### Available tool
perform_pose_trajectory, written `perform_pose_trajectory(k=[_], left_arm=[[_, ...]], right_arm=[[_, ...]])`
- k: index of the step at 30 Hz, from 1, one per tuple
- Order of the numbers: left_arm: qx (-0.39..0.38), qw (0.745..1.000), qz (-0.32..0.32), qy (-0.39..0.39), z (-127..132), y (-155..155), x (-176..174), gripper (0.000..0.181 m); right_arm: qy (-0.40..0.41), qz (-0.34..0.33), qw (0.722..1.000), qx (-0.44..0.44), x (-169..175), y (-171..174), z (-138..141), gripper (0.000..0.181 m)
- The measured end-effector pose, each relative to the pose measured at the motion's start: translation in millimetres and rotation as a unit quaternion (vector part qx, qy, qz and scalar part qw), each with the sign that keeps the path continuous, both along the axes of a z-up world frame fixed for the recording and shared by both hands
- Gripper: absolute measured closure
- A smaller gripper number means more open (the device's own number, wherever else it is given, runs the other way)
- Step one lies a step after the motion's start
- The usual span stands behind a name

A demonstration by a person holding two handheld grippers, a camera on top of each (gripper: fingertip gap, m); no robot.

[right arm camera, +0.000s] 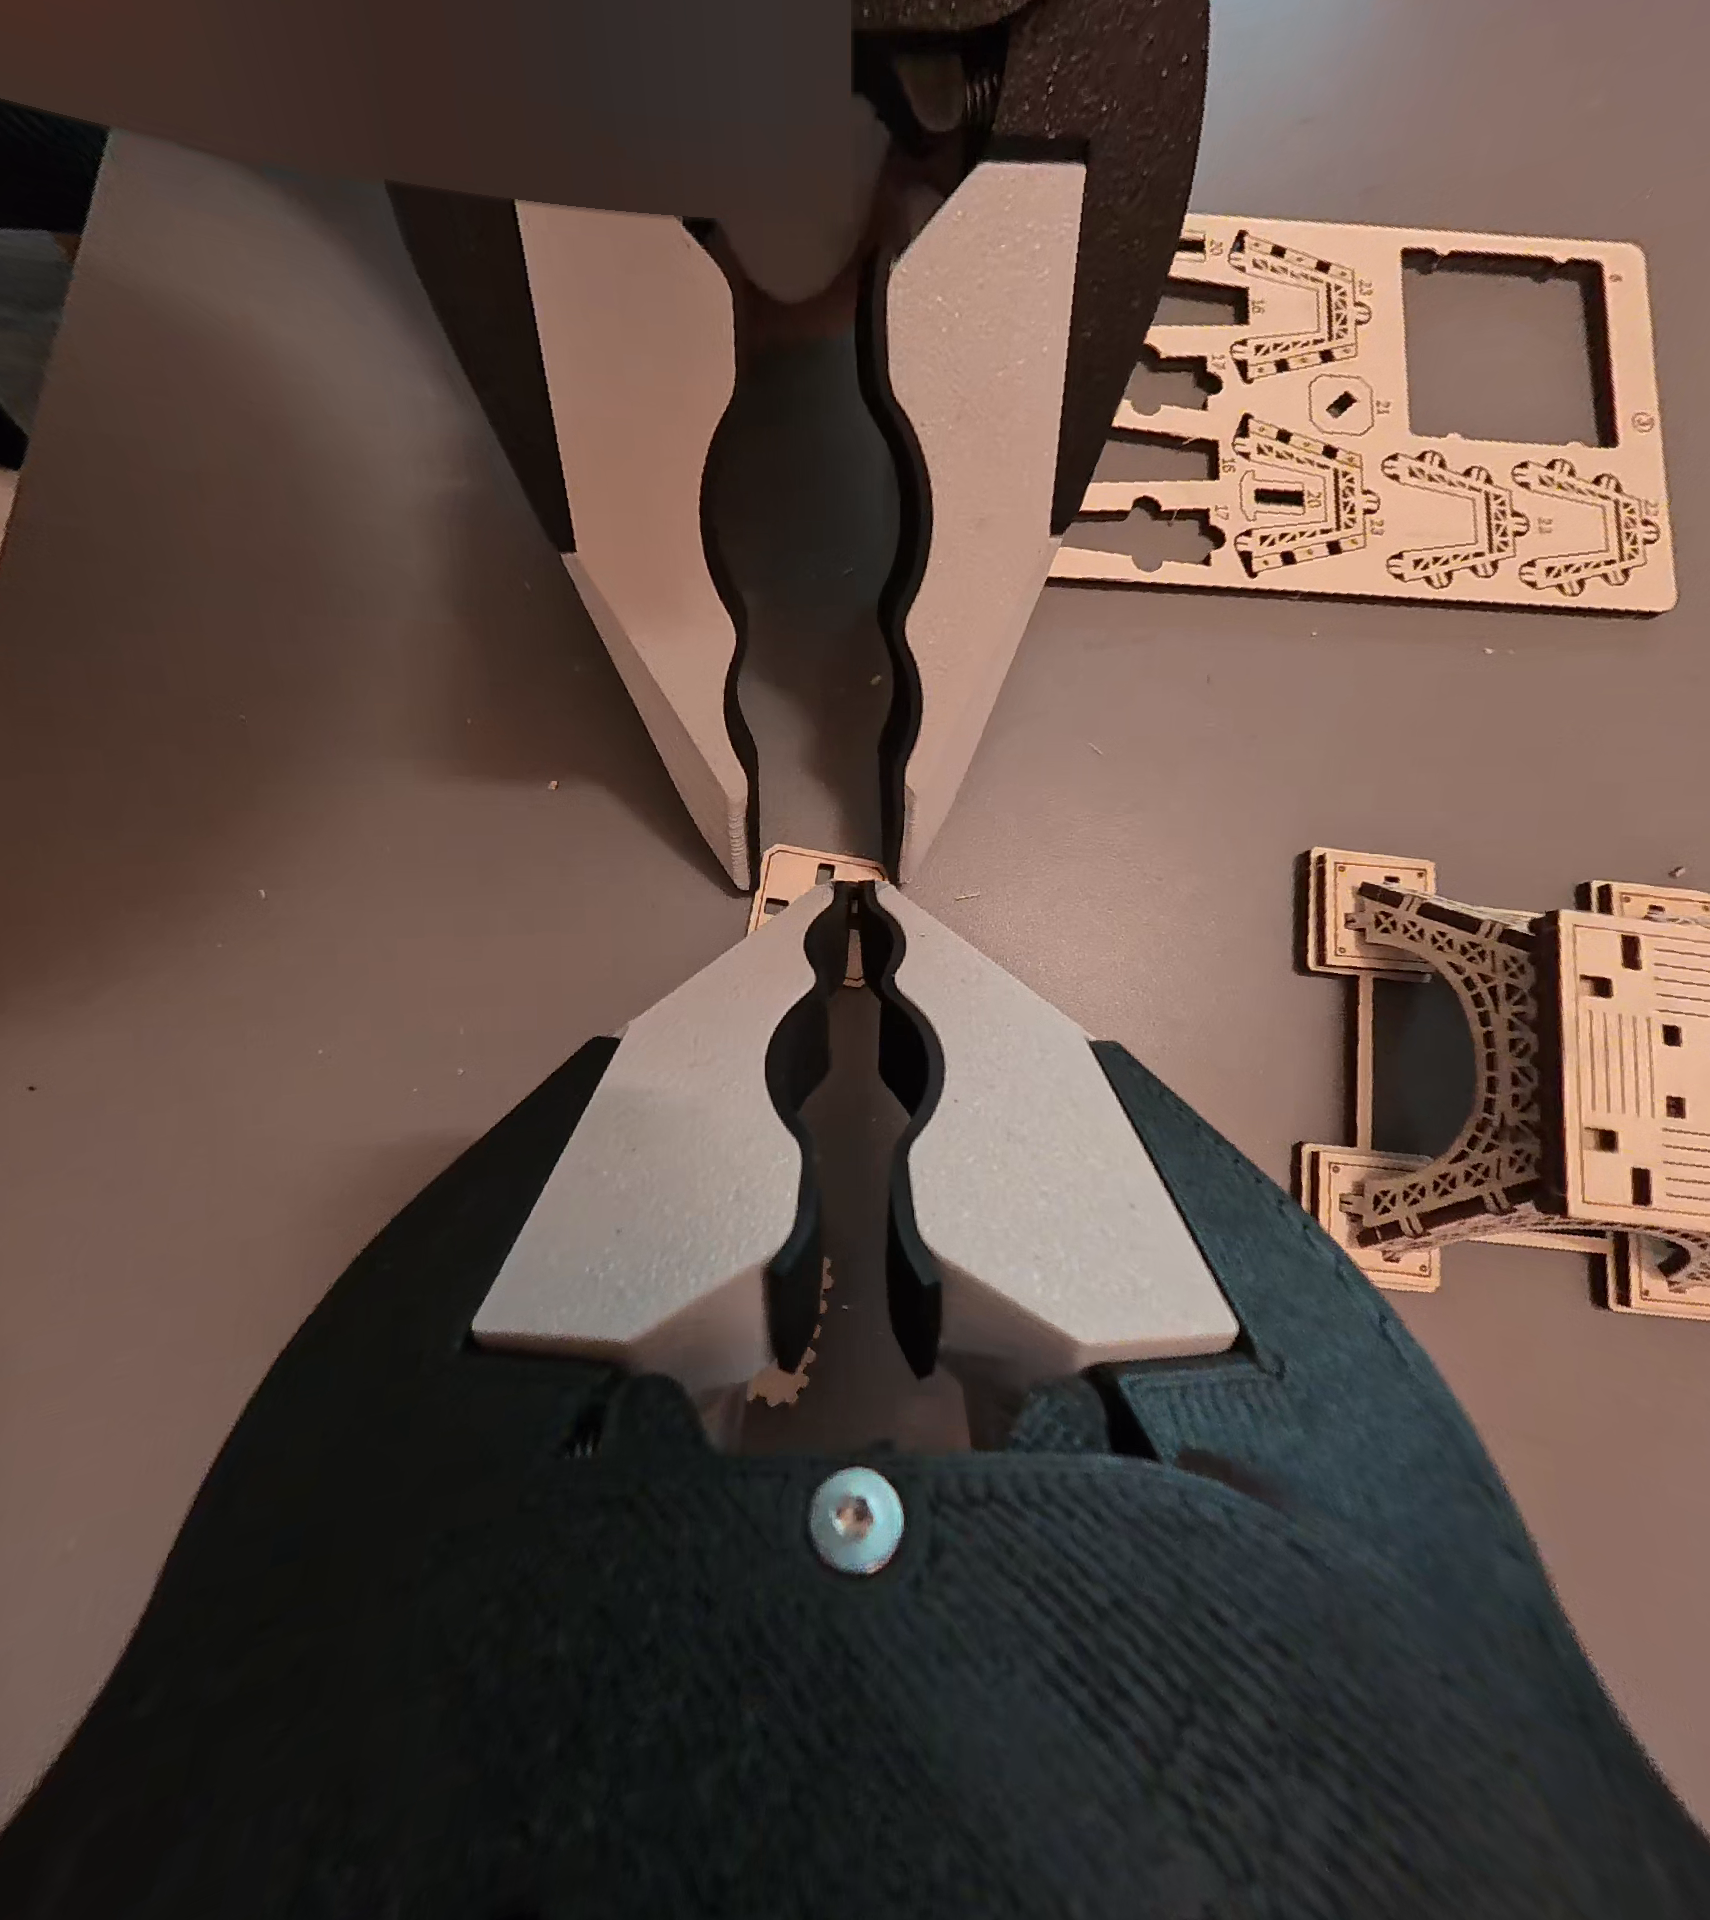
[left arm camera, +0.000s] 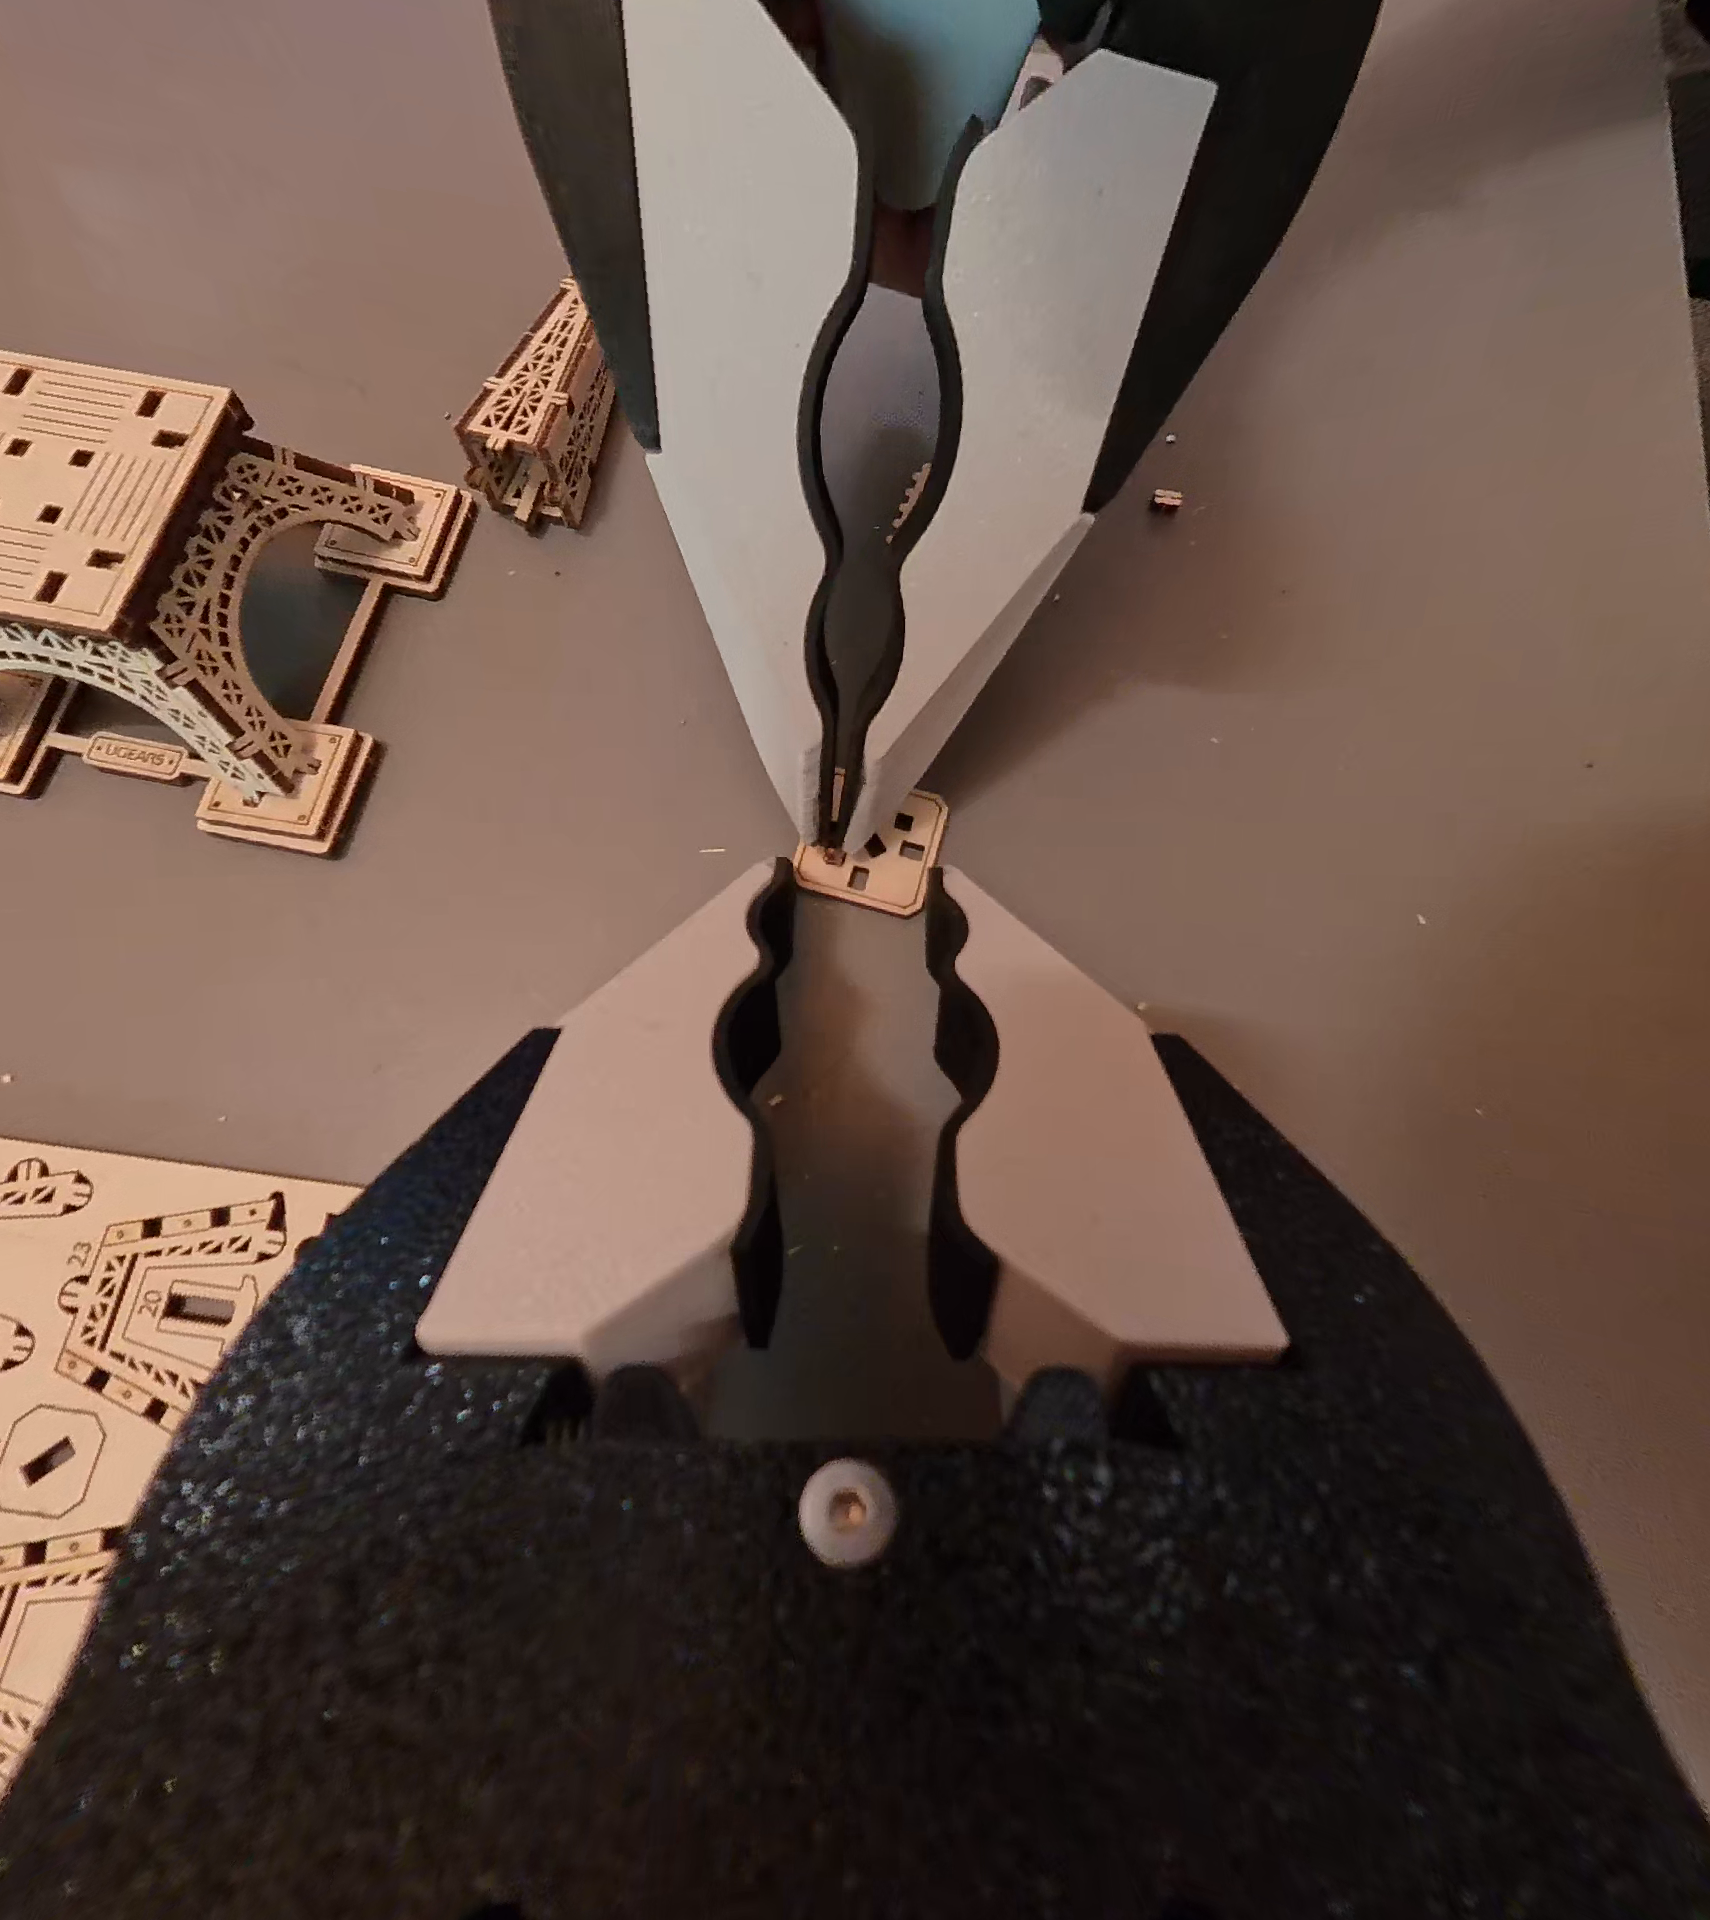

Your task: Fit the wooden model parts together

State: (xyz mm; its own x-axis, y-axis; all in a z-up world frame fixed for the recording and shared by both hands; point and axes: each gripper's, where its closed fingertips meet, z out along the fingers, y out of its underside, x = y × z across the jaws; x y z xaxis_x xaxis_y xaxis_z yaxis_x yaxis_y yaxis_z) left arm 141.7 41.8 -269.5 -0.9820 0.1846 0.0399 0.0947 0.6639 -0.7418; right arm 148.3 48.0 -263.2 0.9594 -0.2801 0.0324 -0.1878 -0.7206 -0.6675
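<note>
Grey matte surface (left arm camera: pixel 1246 727), wood crumbs scattered. Small slotted wooden plate (left arm camera: pixel 872 854) flat between tips. Left tongs (left arm camera: pixel 861 883) spread open; right tongs (right arm camera: pixel 856 891) pinching tiny wooden peg (left arm camera: pixel 830 852) onto plate. Tower base model (left arm camera: pixel 103 582), part sheet (right arm camera: pixel 1402 436) aside.

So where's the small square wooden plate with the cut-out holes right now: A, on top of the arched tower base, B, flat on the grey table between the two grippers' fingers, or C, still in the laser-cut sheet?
B: the small square wooden plate lies on the grey table between both fingertip sets.
</note>
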Motion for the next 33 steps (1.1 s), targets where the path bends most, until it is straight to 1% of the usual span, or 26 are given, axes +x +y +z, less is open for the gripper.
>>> perform_pose_trajectory(k=[11,15,18,27,30,32,33], left_arm=[[0.001,1.0,0.0,0.002,0.1,0.1,0.1,0.157],[0.001,1.0,0.0,0.002,0.1,0.1,0.1,0.157],[0.001,1.0,0.0,0.002,0.2,0.2,0.1,0.157],[0.0,1.0,0.0,0.001,0.4,0.4,0.0,0.157],[0.0,1.0,0.0,0.001,0.5,0.4,0.0,0.157],[0.0,1.0,0.0,0.001,0.5,0.5,0.0,0.157],[0.0,1.0,0.0,0.0,0.5,0.5,0.0,0.157]], right_arm=[[0.0,0.025,0.996,-0.084,-1.1,0.2,-1.9,0.181],[0.006,0.017,0.996,-0.089,-1.3,-0.1,-2.5,0.181],[0.002,0.021,0.994,-0.109,-1.4,-0.4,-3.0,0.181],[0.027,0.024,0.994,-0.103,-1.7,-0.2,-3.3,0.181],[0.006,0.03,0.994,-0.104,-1.5,0.3,-2.3,0.181],[-0.007,0.031,0.996,-0.085,-1.6,0.6,-0.4,0.181],[-0.002,0.032,0.997,-0.067,-4.9,1.4,0.6,0.174]])
